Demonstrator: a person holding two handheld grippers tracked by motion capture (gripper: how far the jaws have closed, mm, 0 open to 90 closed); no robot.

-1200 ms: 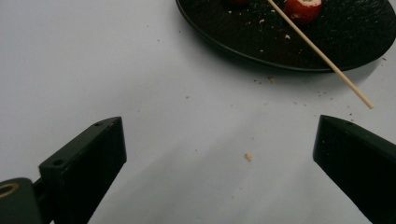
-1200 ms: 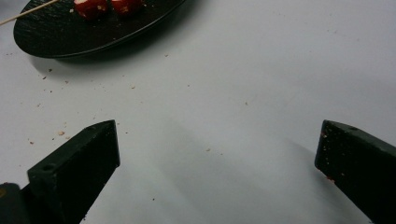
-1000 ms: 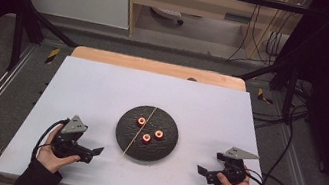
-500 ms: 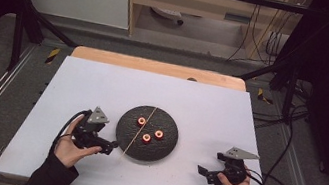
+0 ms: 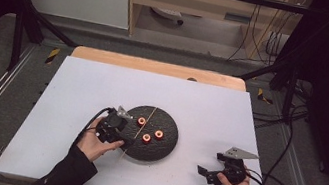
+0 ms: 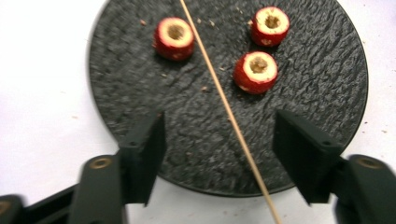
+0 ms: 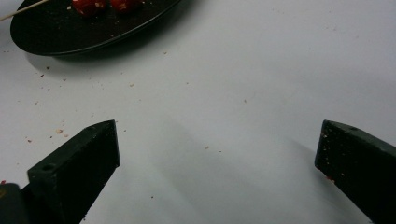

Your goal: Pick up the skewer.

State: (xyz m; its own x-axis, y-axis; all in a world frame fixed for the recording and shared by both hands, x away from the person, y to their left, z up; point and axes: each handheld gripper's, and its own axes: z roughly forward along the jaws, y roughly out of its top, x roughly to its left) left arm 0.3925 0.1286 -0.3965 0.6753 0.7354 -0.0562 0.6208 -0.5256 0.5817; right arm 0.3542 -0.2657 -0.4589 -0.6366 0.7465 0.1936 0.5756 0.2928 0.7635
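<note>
Right now my L gripper (image 6: pixel 219 140) hangs over the near edge of the black slate plate (image 5: pixel 163 145), fingers (image 6: pixel 144 158) apart and just been closing, w/ the wooden skewer (image 6: pixel 224 102) running between them but not pinched yet. Skewer's long axis runs near-to-far across the plate, roughly along my fingers' reach, a bit closer to the right-hand finger in the left gripper view. Three cored red fruit pieces (image 6: pixel 256 72) sit farther on. R gripper (image 5: pixel 209 173) rests well apart on the white tabletop (image 5: pixel 77 88), fingers wide, nothing held. L is clearly the nearer hand.
</note>
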